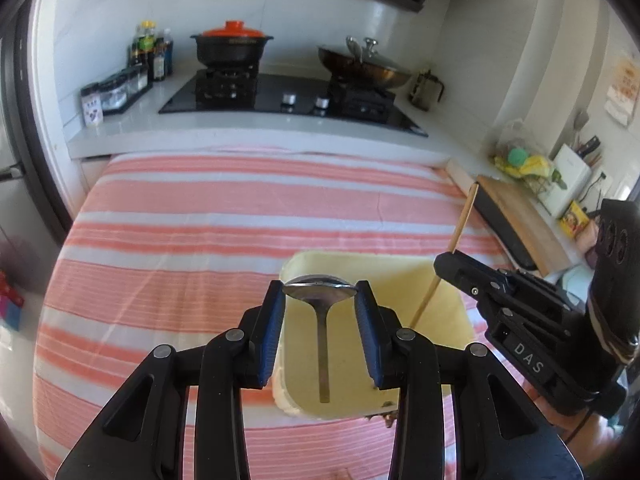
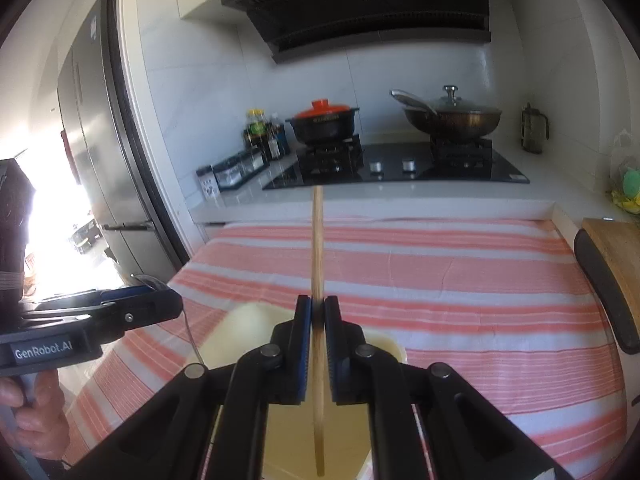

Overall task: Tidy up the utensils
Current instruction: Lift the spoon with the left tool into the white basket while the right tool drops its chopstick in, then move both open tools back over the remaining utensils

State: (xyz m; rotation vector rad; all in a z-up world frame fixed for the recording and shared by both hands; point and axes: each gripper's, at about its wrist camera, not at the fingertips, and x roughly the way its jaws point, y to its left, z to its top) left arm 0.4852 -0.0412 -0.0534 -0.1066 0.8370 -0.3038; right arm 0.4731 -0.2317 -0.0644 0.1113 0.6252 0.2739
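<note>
Left wrist view: left gripper (image 1: 319,295) clamped on a metal spoon (image 1: 321,300), blue pads pinching the bowl edge-on from both sides, handle hanging down toward the camera over a pale yellow tray (image 1: 440,280). Tray sits on the near right part of a pink-and-white striped cloth (image 1: 200,220). Right gripper (image 1: 444,264) comes in from the right above the tray, holding a wooden chopstick (image 1: 464,220) that slants up and away. Far back: black hob (image 1: 288,96), pot with orange lid (image 1: 232,44), wok (image 1: 364,66).

Right wrist view: right gripper (image 2: 317,312) pressed together on the chopstick (image 2: 317,240), which runs straight up the middle, far end toward the hob (image 2: 400,168), near end hanging over the tray (image 2: 248,320). Left gripper (image 2: 160,304) at left edge, seen side-on, a hand (image 2: 32,420) on its handle. Cloth (image 2: 460,280) stretches far and right.
</note>
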